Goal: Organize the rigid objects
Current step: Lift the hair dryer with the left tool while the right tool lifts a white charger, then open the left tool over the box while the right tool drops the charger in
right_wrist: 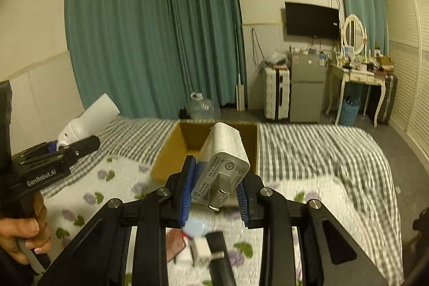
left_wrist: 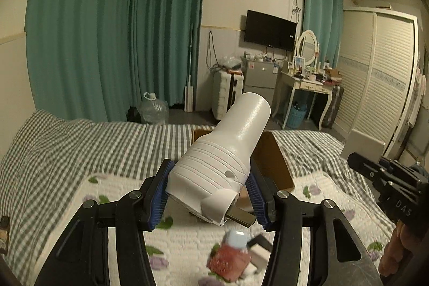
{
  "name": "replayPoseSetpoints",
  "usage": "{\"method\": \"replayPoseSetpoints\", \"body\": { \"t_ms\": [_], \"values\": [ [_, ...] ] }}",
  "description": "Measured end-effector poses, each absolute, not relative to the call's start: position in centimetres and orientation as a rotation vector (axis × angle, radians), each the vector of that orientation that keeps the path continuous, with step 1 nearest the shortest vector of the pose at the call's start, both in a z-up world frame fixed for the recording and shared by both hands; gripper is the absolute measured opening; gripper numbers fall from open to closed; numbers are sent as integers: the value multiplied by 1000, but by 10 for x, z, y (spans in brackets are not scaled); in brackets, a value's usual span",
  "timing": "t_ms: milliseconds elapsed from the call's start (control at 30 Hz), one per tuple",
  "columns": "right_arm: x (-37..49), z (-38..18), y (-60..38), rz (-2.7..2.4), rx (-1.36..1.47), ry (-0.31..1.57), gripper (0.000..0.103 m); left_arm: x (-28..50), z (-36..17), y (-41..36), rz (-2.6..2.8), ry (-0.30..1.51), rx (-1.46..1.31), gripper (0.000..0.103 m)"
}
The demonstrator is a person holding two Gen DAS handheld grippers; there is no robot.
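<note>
Left tongs [left_wrist: 209, 195] and right tongs [right_wrist: 214, 190] are showing matte black linkage arms with silver pivot screws and ribbed blue pads [right_wrist: 187, 192]; white "GenRobot.AI" lettering is running along the left body, "DAS" along the right

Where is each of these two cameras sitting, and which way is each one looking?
Left wrist: rides the left gripper, looking along its fingers past a clamped white flashlight over the bed; the right gripper's side shows.
Right wrist: rides the right gripper, which clamps a white charger before the cardboard box; a hand holding the left gripper shows.
Shared: box, bed, green curtains, TV.
</note>
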State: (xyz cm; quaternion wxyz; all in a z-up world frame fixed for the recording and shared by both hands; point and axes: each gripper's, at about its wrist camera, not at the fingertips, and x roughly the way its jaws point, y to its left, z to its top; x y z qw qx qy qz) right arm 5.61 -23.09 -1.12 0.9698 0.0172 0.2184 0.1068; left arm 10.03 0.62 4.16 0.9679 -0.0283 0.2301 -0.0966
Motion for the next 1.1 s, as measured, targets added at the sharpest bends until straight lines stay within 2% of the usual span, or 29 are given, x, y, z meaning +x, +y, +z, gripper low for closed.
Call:
{"method": "replayPoseSetpoints", "body": {
  "t_ms": [200,400,733,1100],
  "values": [
    [88,1,-227,210,-7,393,28,130,42,0,-209,457,-59,54],
    [135,-11,-226,212,-35,409,28,167,27,-14,-220,486,-57,54],
    [212,-74,-224,222,-82,530,28,232,-25,-44,-239,589,-19,54],
    [259,-141,-222,248,-105,672,28,272,-83,-63,-239,766,-21,54]
  ]
}}
